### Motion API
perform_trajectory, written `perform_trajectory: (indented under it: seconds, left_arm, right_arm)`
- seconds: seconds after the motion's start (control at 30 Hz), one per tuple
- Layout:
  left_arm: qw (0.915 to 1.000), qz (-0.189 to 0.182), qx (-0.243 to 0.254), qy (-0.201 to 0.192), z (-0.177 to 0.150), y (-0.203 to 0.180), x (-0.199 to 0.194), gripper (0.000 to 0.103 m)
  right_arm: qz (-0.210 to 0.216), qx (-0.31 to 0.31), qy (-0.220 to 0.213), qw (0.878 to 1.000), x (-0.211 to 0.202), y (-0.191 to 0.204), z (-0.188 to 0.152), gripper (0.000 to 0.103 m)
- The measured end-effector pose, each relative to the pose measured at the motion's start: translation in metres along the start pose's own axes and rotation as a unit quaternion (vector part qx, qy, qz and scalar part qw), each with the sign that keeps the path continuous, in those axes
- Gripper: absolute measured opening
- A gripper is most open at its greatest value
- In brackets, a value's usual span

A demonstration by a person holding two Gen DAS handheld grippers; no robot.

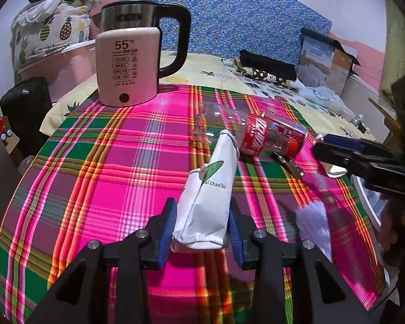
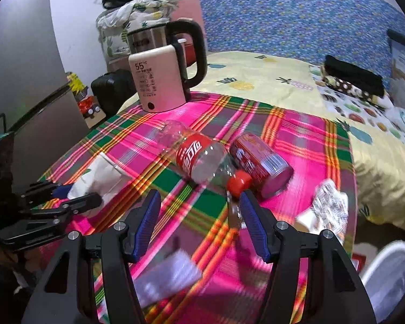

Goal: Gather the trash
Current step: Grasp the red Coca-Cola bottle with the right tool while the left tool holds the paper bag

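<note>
My left gripper (image 1: 201,229) is shut on a crushed white paper cup (image 1: 210,189) with a green leaf logo, held just above the plaid cloth. The same gripper (image 2: 75,195) and cup (image 2: 100,178) show at the left of the right wrist view. A clear cola bottle (image 2: 197,156) with a red cap lies beside a red can (image 2: 259,162). My right gripper (image 2: 199,216) stands open just in front of the bottle's cap with nothing between its pads. It enters the left wrist view from the right (image 1: 334,149). Crumpled white paper (image 2: 326,208) lies right of the can.
A pink-and-steel kettle (image 1: 129,62) stands at the far edge of the plaid cloth (image 1: 108,162). A blurred white scrap (image 2: 167,278) lies near me. A white container's rim (image 2: 388,270) shows at the lower right. A bed with clothes and a box lies behind.
</note>
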State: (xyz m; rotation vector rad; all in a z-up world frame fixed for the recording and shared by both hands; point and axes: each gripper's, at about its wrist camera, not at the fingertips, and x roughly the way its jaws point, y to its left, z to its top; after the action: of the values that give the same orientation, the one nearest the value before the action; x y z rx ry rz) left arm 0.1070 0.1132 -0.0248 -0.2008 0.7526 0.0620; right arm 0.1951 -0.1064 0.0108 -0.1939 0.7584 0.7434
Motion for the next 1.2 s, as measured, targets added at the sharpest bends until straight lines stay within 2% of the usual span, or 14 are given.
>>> perform_trajectory:
  seconds: [0.3,0.47,0.63,0.83,0.9,0.93,1.03,1.1,1.13,1.2]
  left_arm:
    - [0.9999,0.001,-0.008,0.008,0.005,0.015,0.01,0.038]
    - [0.9998,0.0,-0.014,0.013,0.005,0.021,0.014,0.039]
    - [0.9997,-0.004,-0.018,0.014,0.004,0.022,0.013,0.039]
    - [0.9997,-0.004,-0.02,0.014,0.001,0.021,0.007,0.039]
    - [0.9997,-0.003,-0.02,0.014,0.0,0.021,0.006,0.039]
    - [0.9997,-0.002,-0.021,0.015,-0.001,0.021,0.006,0.039]
    - [0.9996,-0.003,-0.022,0.017,-0.001,0.021,0.007,0.039]
    - [0.9996,-0.003,-0.023,0.018,-0.001,0.021,0.009,0.039]
    - [0.9995,-0.003,-0.023,0.019,-0.001,0.02,0.009,0.039]
    - [0.9995,-0.004,-0.024,0.02,-0.002,0.019,0.01,0.039]
  right_arm:
    - [0.0,-0.037,0.02,0.999,0.035,-0.006,0.018,0.062]
    - [0.002,-0.044,0.05,0.998,0.045,-0.008,0.018,0.062]
    - [0.053,-0.04,0.052,0.996,0.029,0.001,0.012,0.062]
    - [0.014,-0.04,0.058,0.997,0.037,0.009,0.005,0.062]
    - [-0.008,-0.034,0.062,0.997,0.044,0.008,0.003,0.056]
    - [-0.013,-0.026,0.065,0.997,0.047,0.008,0.002,0.05]
    - [-0.019,-0.01,0.071,0.997,0.055,0.005,0.002,0.041]
    - [-0.022,-0.008,0.075,0.997,0.059,0.005,0.001,0.041]
    - [-0.026,-0.006,0.075,0.997,0.059,0.005,0.0,0.036]
    - [-0.028,0.003,0.069,0.997,0.057,0.003,0.0,0.033]
